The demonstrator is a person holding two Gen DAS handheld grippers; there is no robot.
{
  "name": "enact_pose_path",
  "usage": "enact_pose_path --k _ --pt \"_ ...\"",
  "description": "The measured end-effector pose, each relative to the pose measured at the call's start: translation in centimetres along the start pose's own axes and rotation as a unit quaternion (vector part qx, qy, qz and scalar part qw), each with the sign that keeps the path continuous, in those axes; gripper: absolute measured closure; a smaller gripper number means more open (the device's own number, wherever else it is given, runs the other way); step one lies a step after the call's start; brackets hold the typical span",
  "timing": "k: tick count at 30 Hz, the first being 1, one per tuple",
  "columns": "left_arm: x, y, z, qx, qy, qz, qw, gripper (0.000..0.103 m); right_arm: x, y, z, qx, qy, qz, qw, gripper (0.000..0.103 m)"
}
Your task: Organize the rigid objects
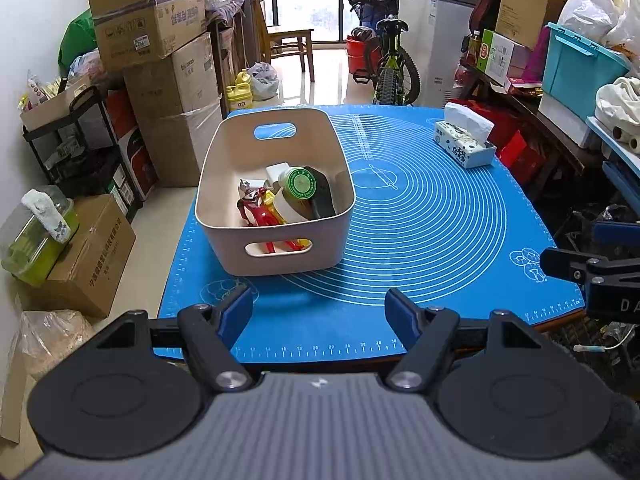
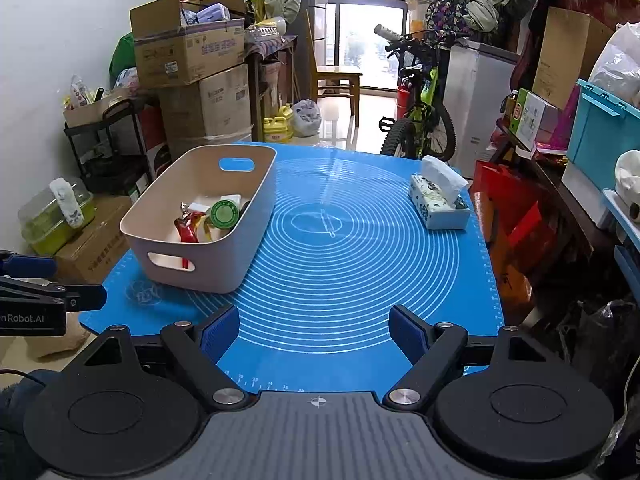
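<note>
On left gripper [image 2: 24,280] — seemingly "nRobot.AI"

A blue baking mat [image 1: 420,216] is covering the table, its printed rings and ruler marks facing up. A beige basket [image 1: 240,148] with cut-out handles is sitting directly on the mat toward its left side. A tissue box [image 1: 464,146] is resting near the far right corner, well apart from the basket.

Cluttered home storeroom: stacked cardboard boxes [image 1: 160,40], bicycle [image 2: 424,120], wooden chair [image 1: 288,40].
</note>
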State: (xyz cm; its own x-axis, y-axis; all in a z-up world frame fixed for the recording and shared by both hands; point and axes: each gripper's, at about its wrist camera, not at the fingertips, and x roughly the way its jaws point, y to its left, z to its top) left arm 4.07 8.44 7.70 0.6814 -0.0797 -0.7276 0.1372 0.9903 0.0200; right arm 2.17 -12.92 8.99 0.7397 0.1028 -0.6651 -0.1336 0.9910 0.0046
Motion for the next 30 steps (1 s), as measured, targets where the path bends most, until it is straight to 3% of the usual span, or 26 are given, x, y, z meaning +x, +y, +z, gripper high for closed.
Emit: enact_pose_path --k 30 --pt "-0.33 -0.11 -0.23 0.003 0.0 -0.001 1.0 0.03 0.1 0.06 -0.09 0.008 0.007 0.0 1.0 0.019"
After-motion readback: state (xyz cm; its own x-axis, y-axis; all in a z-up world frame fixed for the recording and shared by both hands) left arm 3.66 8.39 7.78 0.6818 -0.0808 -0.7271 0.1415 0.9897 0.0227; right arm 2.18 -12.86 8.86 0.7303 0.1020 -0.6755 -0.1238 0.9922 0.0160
